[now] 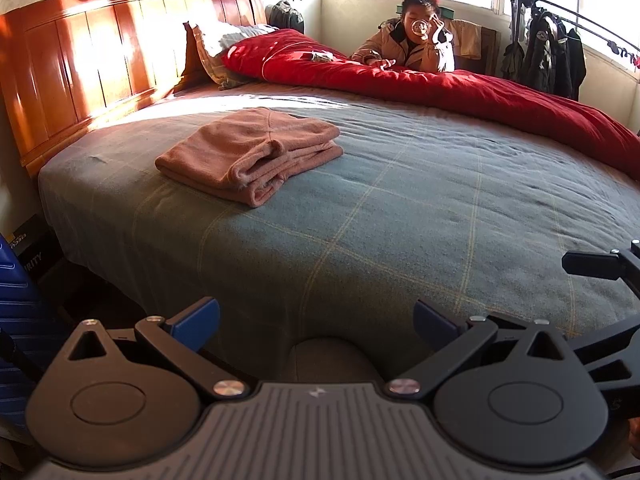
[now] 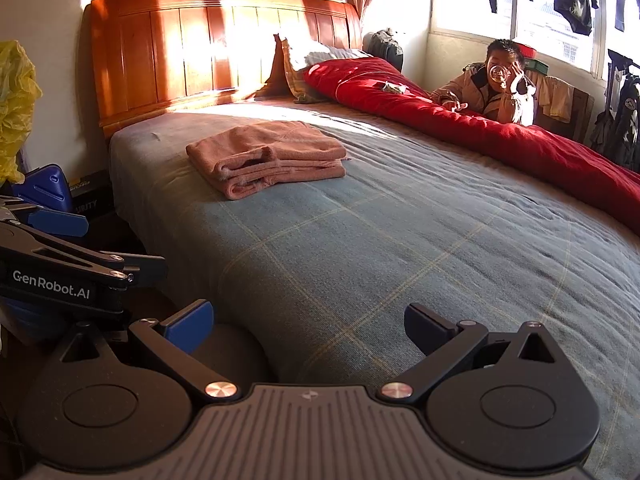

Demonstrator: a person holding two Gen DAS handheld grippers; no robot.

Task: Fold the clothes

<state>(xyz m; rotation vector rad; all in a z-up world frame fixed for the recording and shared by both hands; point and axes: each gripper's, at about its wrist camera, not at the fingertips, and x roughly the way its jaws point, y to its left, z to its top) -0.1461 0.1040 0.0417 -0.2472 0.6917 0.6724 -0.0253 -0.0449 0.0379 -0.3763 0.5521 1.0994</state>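
A pink fleece garment lies folded in a neat stack on the grey-green checked bedspread, near the headboard. My left gripper hangs open at the near edge of the bed, well short of the garment, with nothing between its fingers. My right gripper is also open and empty, held back at the bed's near side. The left gripper's body shows at the left of the right wrist view, and part of the right gripper shows at the right edge of the left wrist view.
A red quilt runs along the far side of the bed. A person leans on it by the window. A wooden headboard stands at the left, a clothes rack at the right. A blue case sits beside the bed.
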